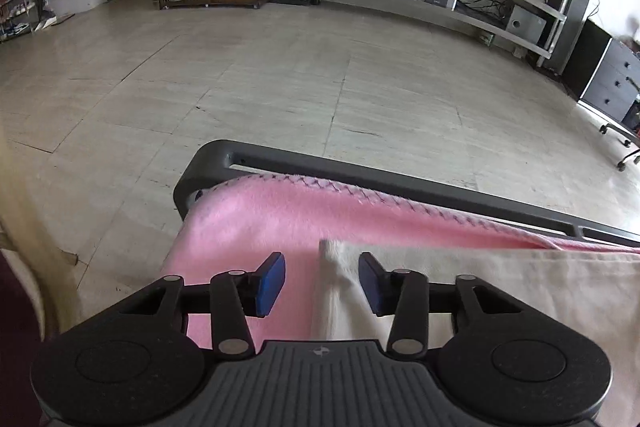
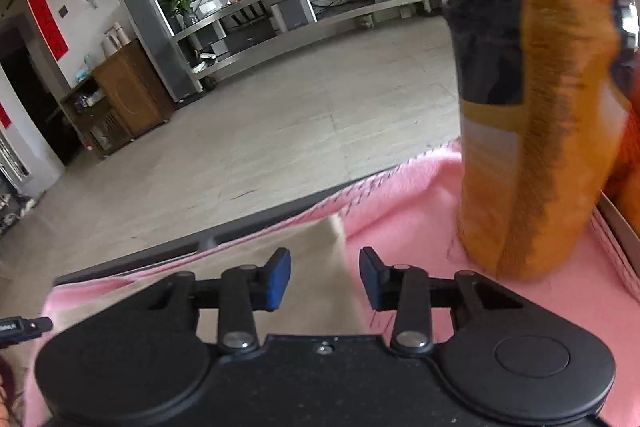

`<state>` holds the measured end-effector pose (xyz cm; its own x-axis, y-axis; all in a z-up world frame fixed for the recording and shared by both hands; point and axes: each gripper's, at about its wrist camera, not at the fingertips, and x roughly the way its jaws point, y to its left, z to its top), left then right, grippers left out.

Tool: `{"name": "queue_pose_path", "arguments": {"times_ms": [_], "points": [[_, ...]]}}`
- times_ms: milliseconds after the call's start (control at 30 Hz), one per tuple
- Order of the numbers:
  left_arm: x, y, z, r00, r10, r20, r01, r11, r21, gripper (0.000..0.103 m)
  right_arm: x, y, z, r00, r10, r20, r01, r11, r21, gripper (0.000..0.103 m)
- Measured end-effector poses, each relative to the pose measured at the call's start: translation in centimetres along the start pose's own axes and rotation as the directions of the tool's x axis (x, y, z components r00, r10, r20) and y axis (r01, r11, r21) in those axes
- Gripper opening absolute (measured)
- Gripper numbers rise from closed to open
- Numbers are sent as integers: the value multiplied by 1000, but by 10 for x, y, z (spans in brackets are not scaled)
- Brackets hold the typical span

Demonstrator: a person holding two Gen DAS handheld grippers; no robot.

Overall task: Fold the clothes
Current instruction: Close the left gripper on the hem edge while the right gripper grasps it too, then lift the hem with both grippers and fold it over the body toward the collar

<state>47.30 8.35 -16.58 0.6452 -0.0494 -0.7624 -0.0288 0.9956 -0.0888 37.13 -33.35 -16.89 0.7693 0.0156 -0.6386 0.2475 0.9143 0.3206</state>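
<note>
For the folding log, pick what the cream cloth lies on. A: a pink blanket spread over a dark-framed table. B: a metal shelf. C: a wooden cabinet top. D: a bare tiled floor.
A: the cream cloth rests flat on the pink blanket, whose stitched edge runs along the dark table frame, with the tiled floor beyond it.

Left gripper (image 1: 322,281) jaws apart over beige cloth (image 1: 480,279) edge, pink blanket (image 1: 260,219) beneath.
</note>
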Motion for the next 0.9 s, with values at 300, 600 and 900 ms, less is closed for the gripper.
{"name": "queue_pose_path", "arguments": {"times_ms": [300, 600, 900], "points": [[-1, -20, -12, 997, 30, 77, -38, 994, 103, 4, 29, -13, 0, 1000, 5, -16, -4, 996, 92, 41], [-44, -22, -10, 983, 43, 179, -62, 993, 105, 4, 2, 3, 2, 998, 43, 42, -45, 998, 46, 6], [-175, -29, -44, 949, 73, 308, -118, 984, 131, 4, -155, 19, 10, 989, 90, 120, -88, 996, -18, 6]]}}
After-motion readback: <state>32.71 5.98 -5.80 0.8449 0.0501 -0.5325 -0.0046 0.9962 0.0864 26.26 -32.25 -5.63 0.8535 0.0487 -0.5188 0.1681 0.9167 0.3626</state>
